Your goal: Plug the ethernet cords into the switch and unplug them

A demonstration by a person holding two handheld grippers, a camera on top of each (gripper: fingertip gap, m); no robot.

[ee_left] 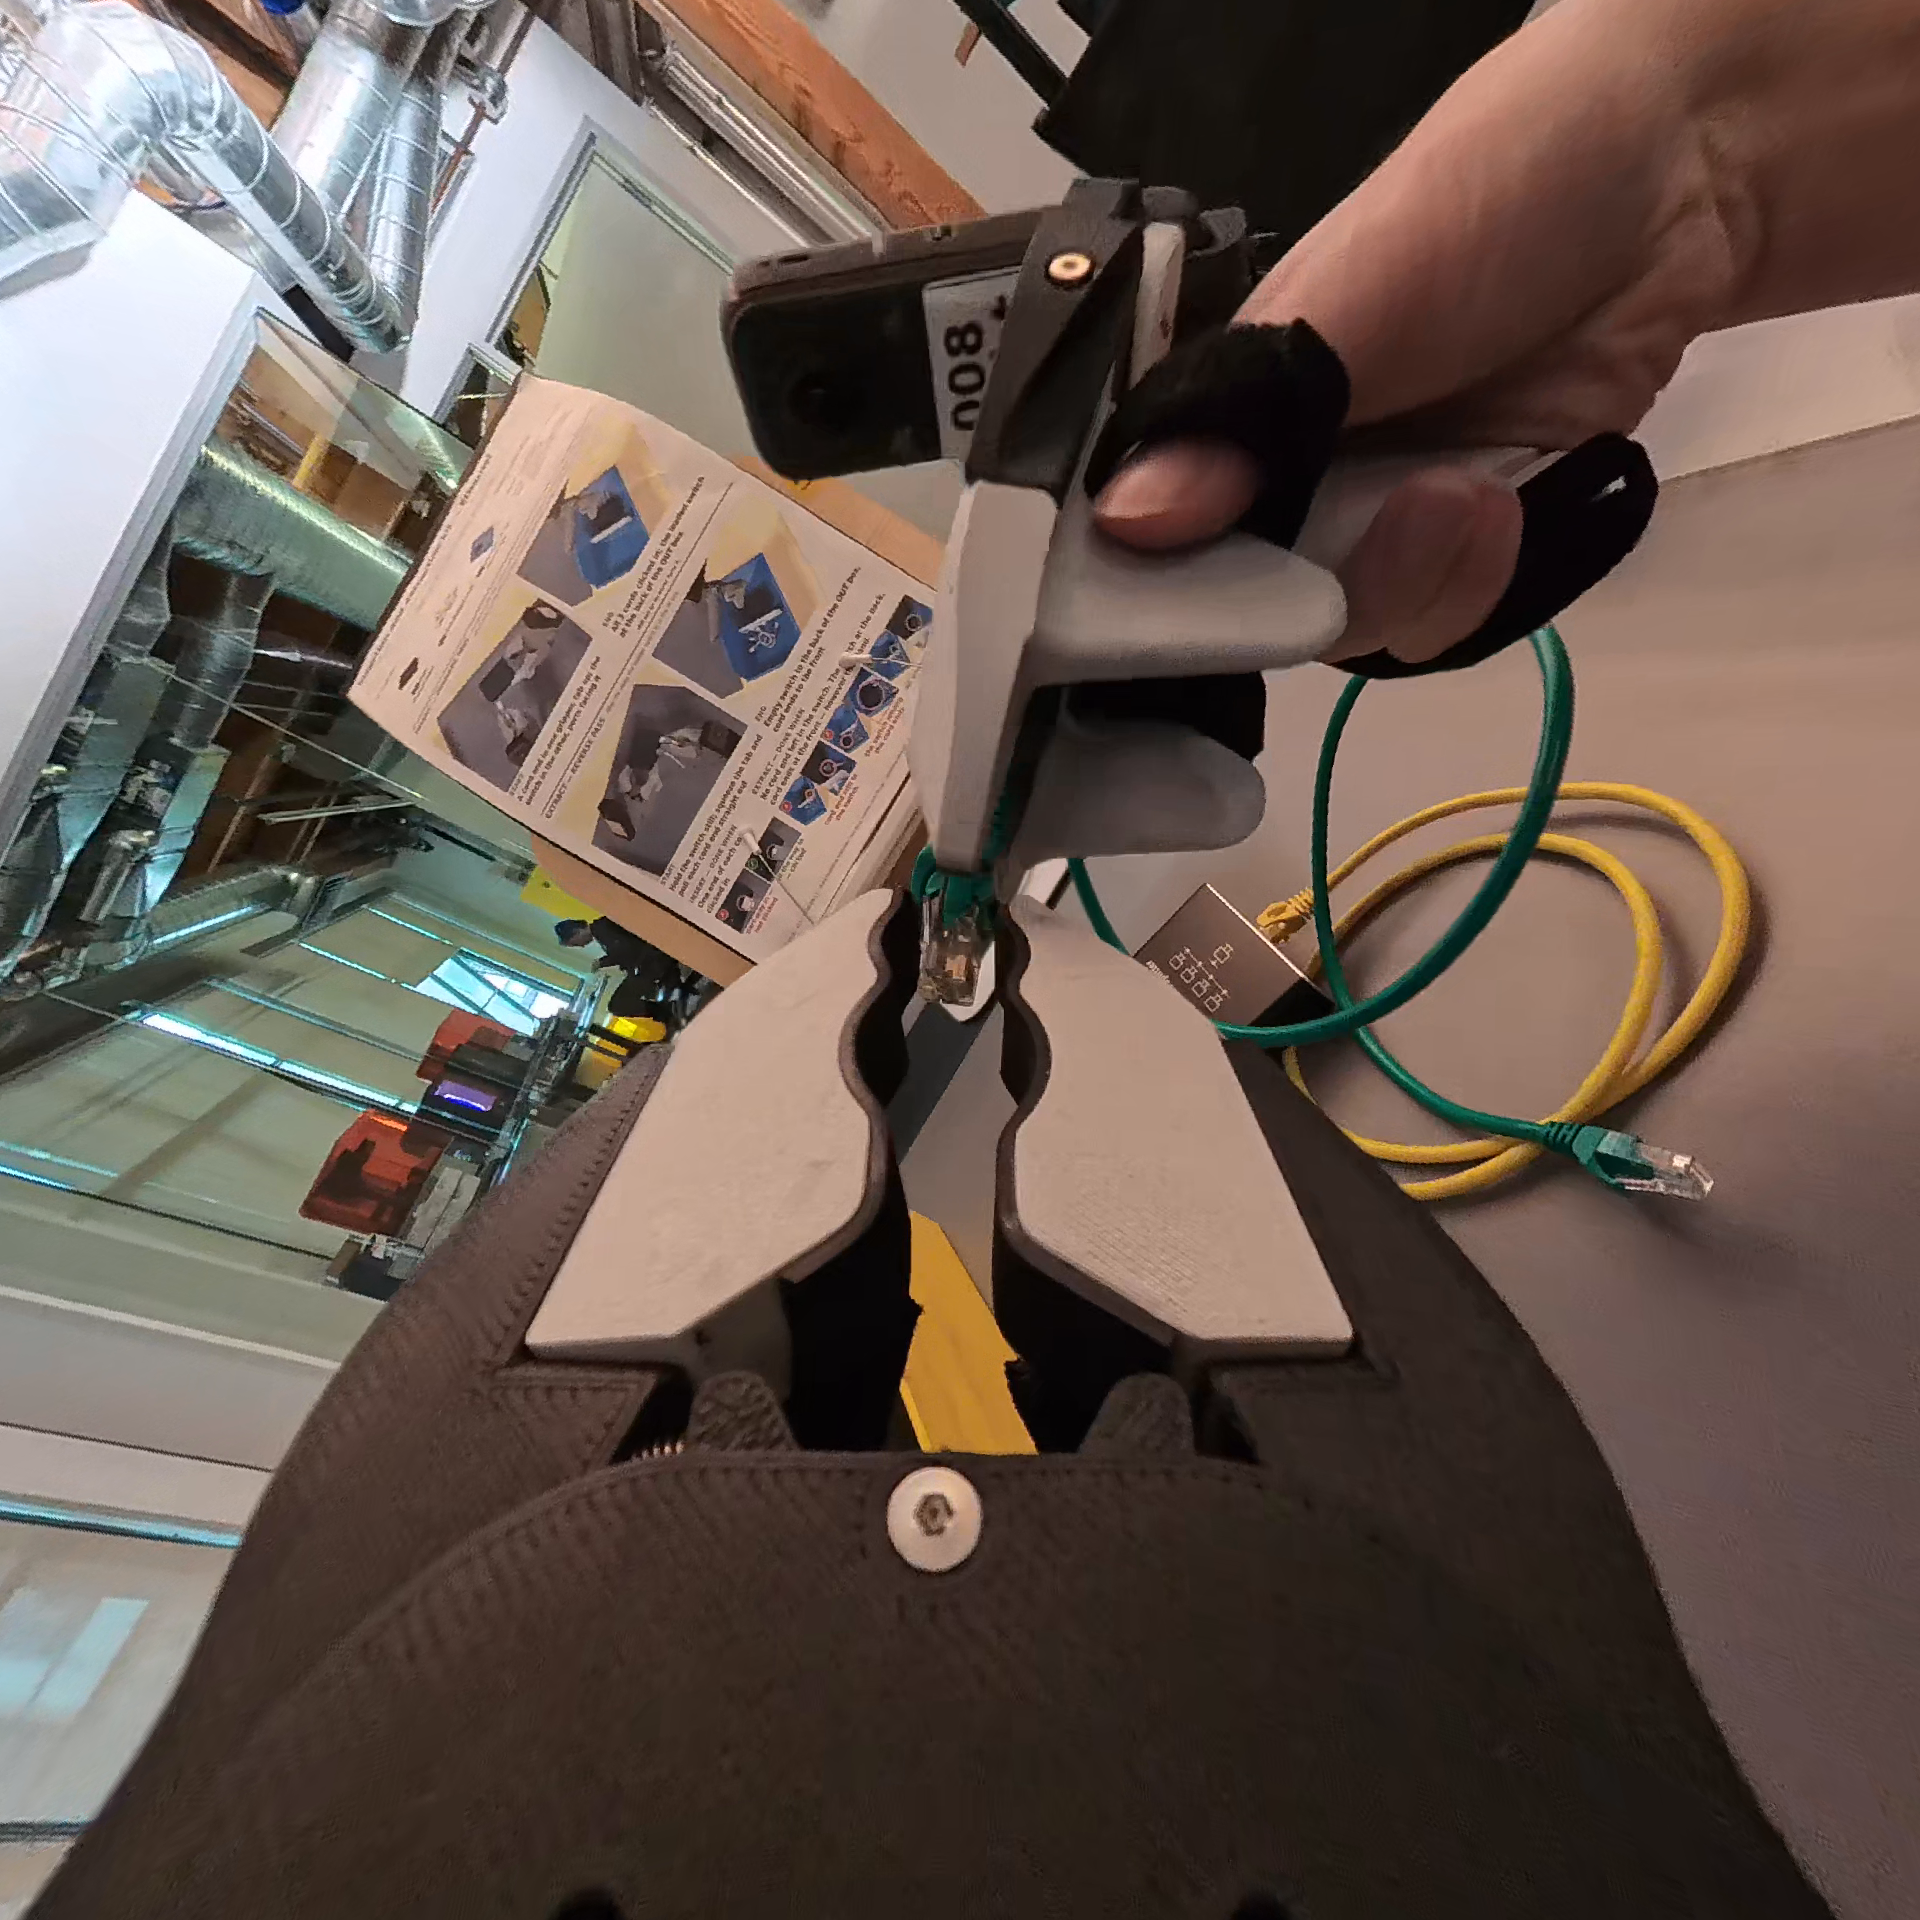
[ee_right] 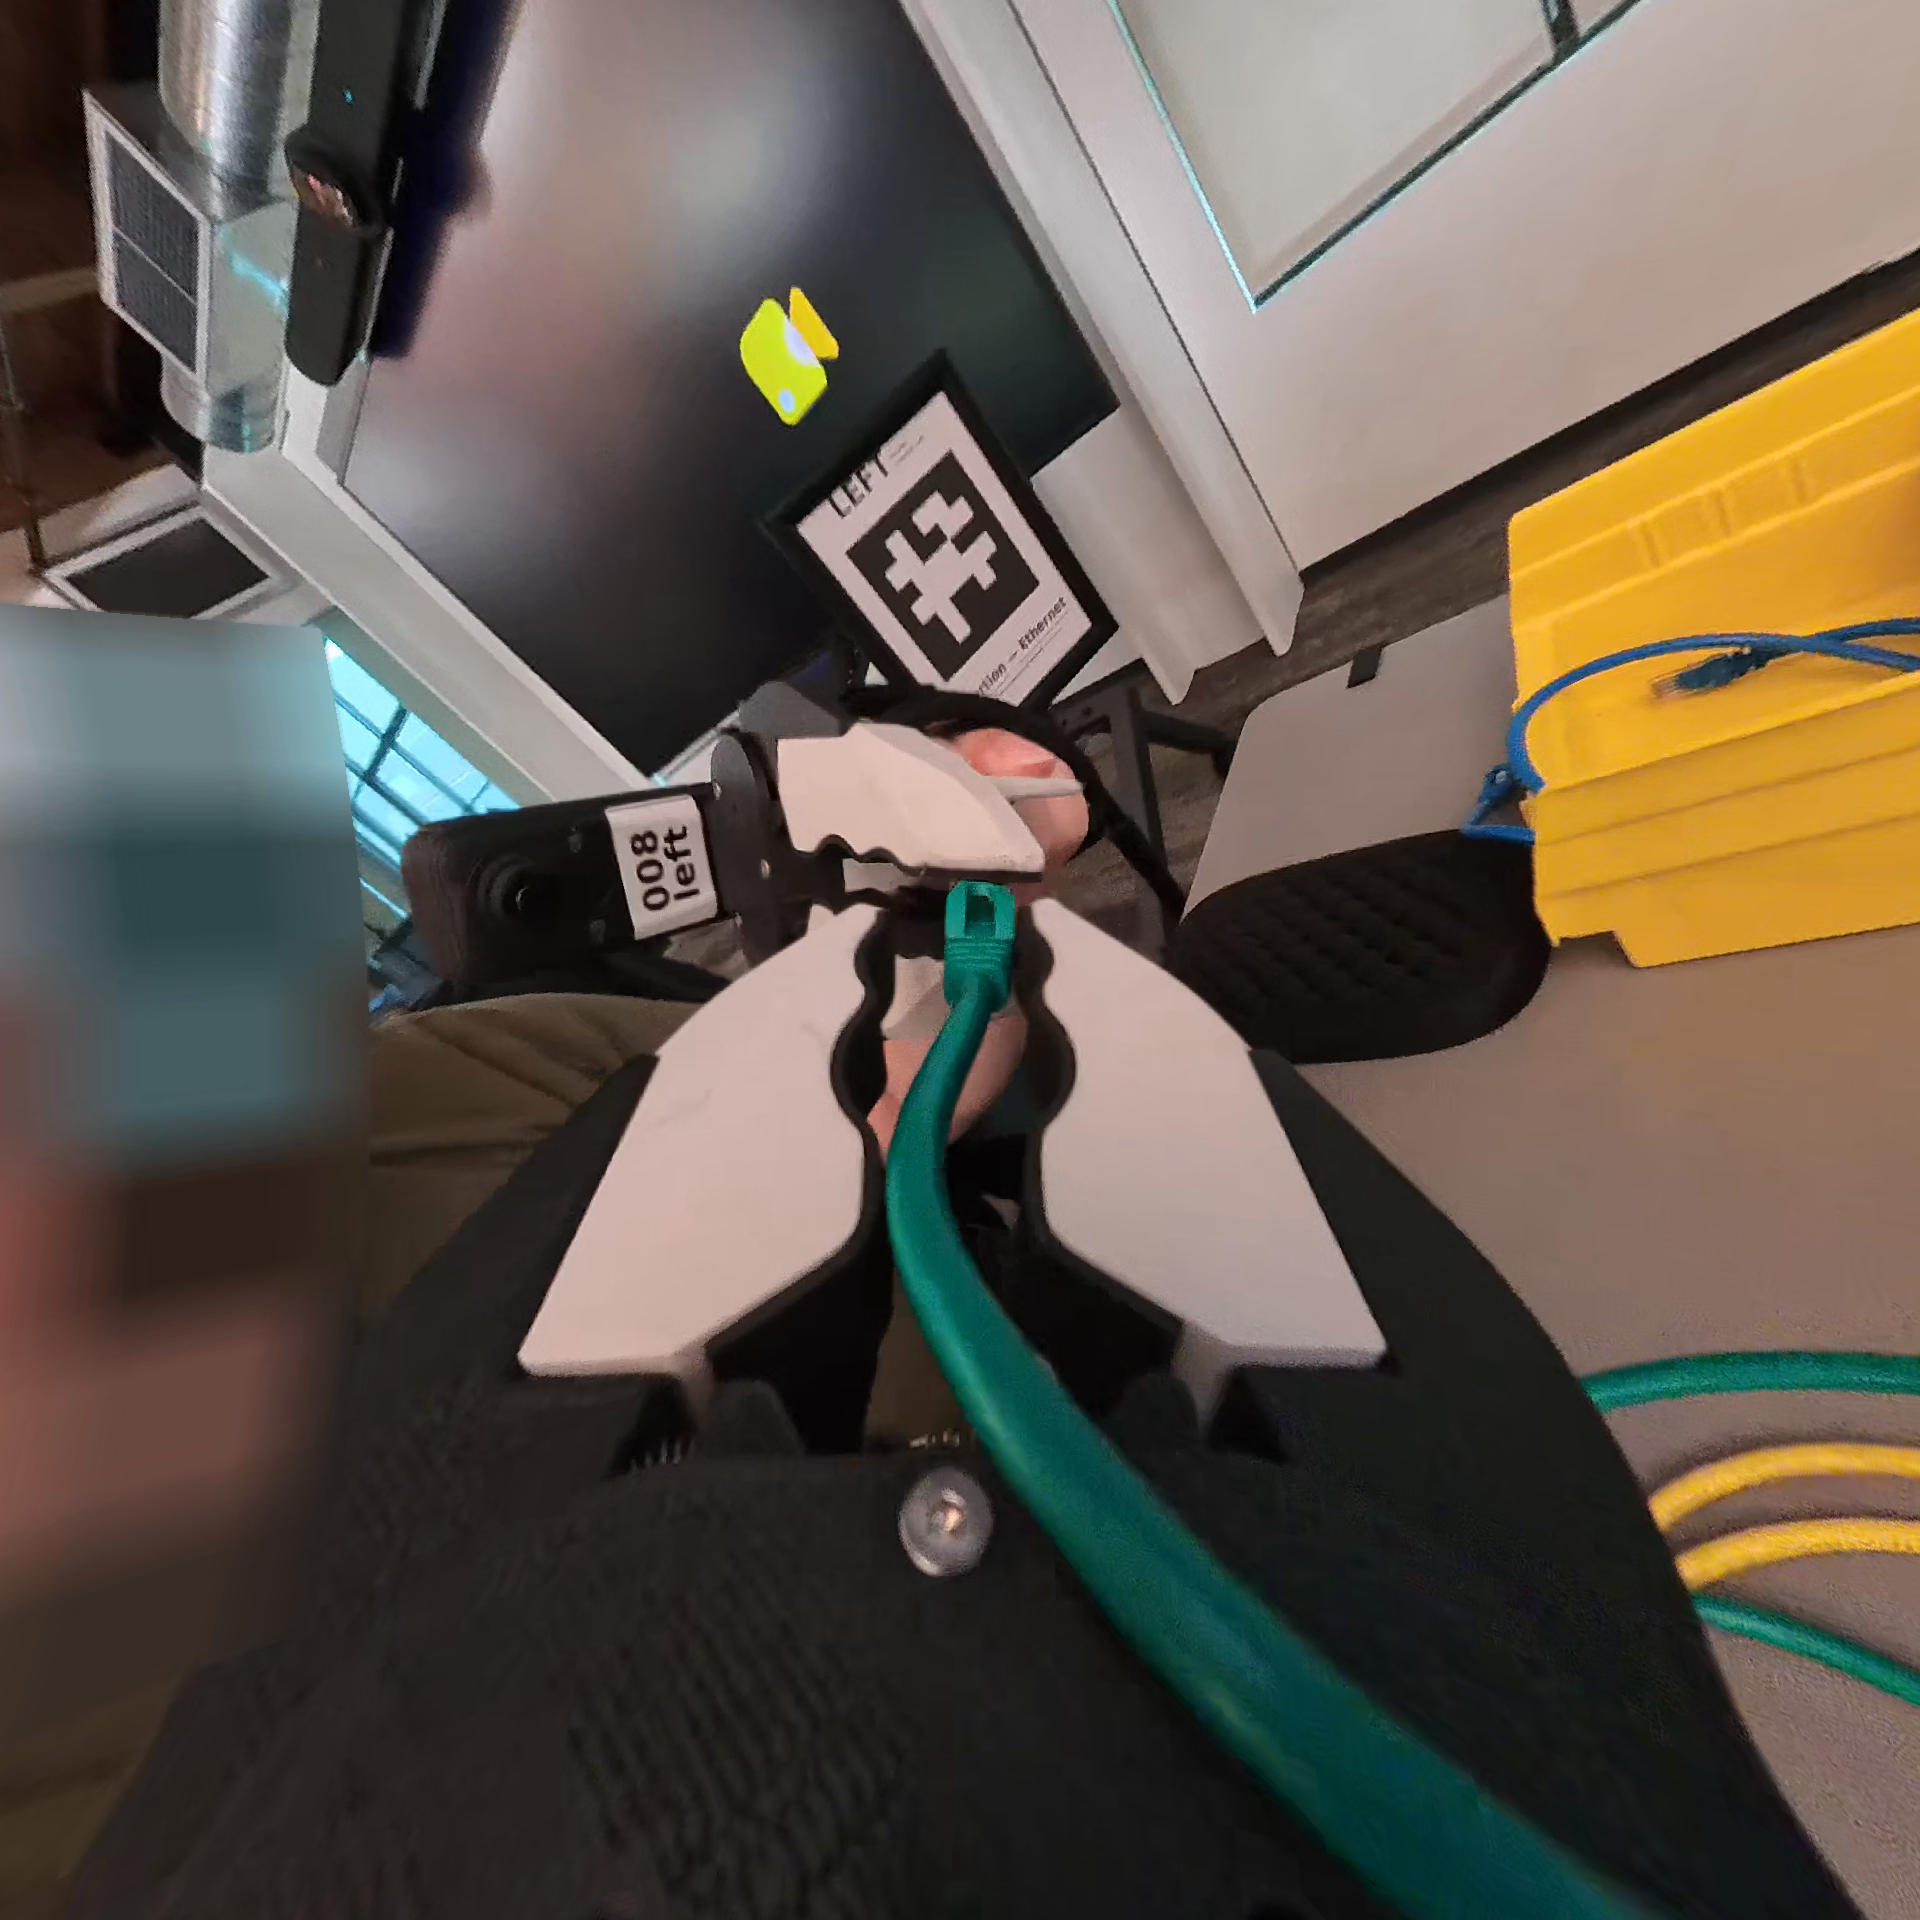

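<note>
The right hand-held gripper (ee_right: 951, 961) pinches the green ethernet cord (ee_right: 940, 1164) behind its clear plug (ee_left: 951, 961), offering it between the left hand-held gripper's (ee_left: 951, 935) parted fingers; a skewed handover could drop it onto the grey surface (ee_left: 1714, 1558), short of the black switch (ee_left: 1221, 961).

Right claw (ee_left: 971, 862) hides the green cord (ee_left: 1444, 831) behind its plug.

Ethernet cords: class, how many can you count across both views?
3. The green cord is in the right hand-held gripper; the yellow cord lies looped on the table; the blue cord drapes over the yellow bin. More may be hidden.
</note>
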